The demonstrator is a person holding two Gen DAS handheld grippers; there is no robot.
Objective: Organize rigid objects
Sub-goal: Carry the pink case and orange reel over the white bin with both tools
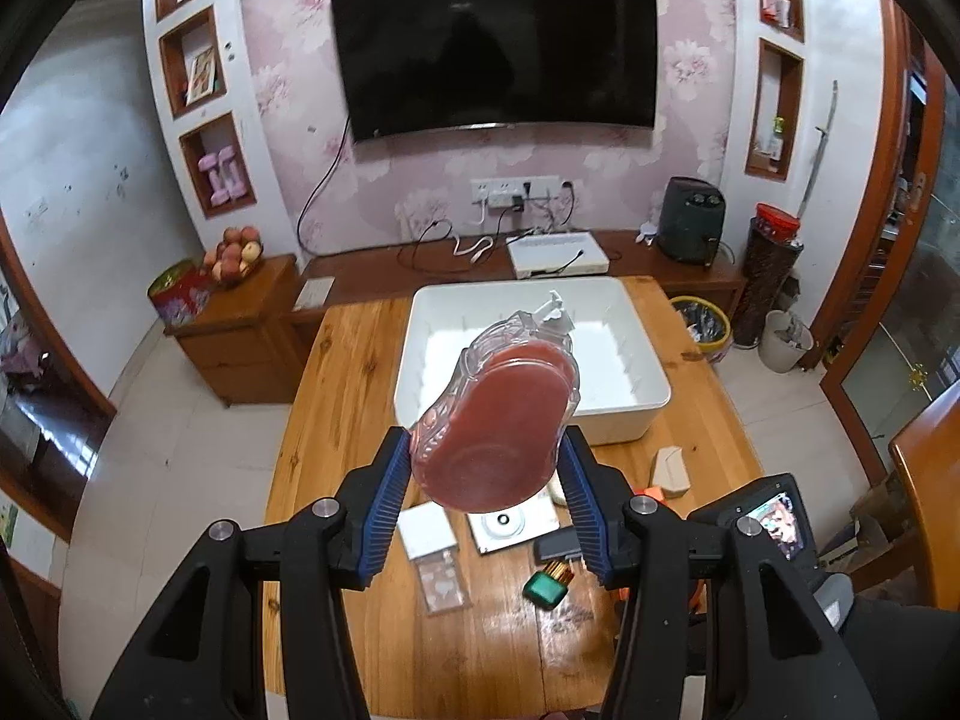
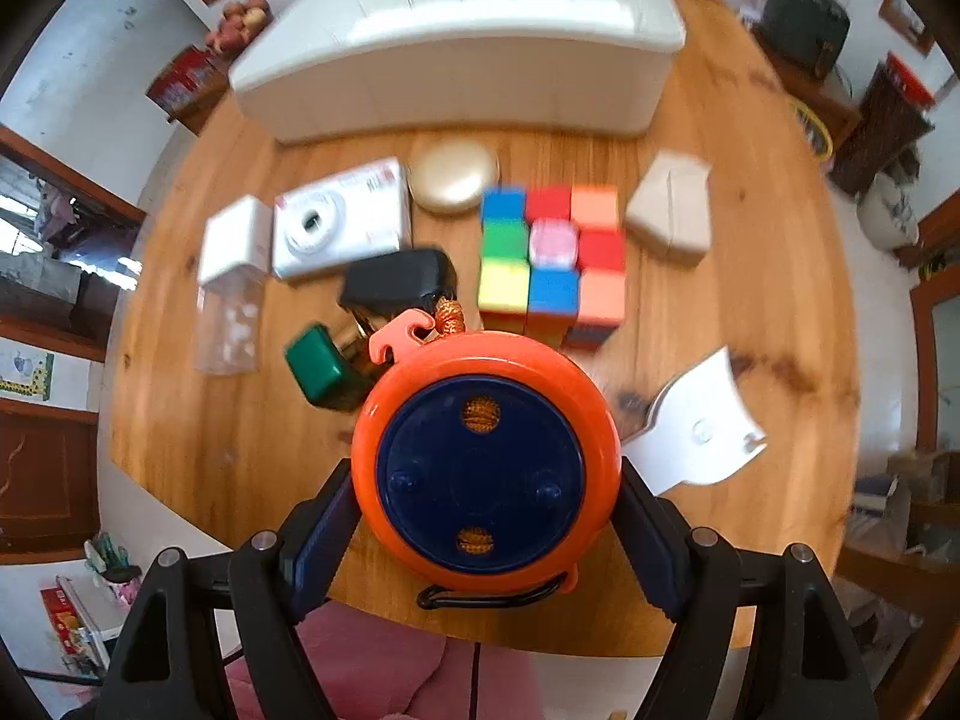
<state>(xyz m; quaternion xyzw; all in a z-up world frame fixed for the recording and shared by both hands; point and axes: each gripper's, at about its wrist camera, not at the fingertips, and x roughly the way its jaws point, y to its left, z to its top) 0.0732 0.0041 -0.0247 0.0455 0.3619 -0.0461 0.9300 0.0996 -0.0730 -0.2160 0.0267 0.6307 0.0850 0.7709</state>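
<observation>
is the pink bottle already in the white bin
No, the pink bottle is clamped in the left gripper, held in the air in front of the white bin.

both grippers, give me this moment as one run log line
left gripper: shut on pink bottle | right gripper: shut on orange disc | white bin: empty | both above table

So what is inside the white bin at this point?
The white bin looks empty: bare floor and ribbed walls in the left wrist view. The pink-filled bottle in the left gripper covers the near-left part, so that corner cannot be checked.
</observation>
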